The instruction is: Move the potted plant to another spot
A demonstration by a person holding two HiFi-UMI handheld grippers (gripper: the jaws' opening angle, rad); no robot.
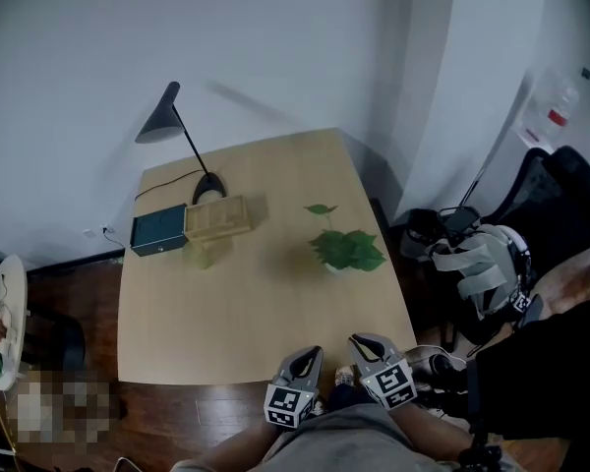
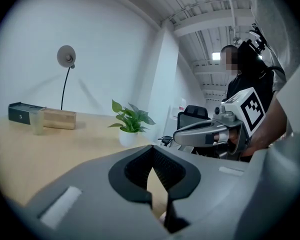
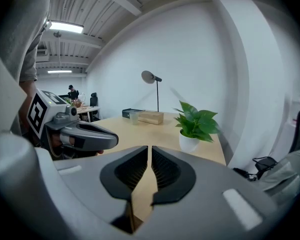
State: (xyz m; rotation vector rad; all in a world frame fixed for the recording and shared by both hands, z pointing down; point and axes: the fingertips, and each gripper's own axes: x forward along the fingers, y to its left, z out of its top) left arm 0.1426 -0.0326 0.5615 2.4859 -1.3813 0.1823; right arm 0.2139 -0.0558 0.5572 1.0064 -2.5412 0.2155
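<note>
The potted plant, green leaves in a small white pot, stands upright on the right half of the wooden table. Both grippers hover side by side at the table's near edge, well short of the plant. My left gripper is shut with nothing between its jaws; from its own view the plant sits ahead, slightly left. My right gripper also looks shut and empty, with the plant ahead to its right. Each gripper shows in the other's view, the right and the left.
At the table's far left stand a black desk lamp, a teal box, a wooden box and a translucent cup. A dark office chair and a bag stand to the right. A person stands behind.
</note>
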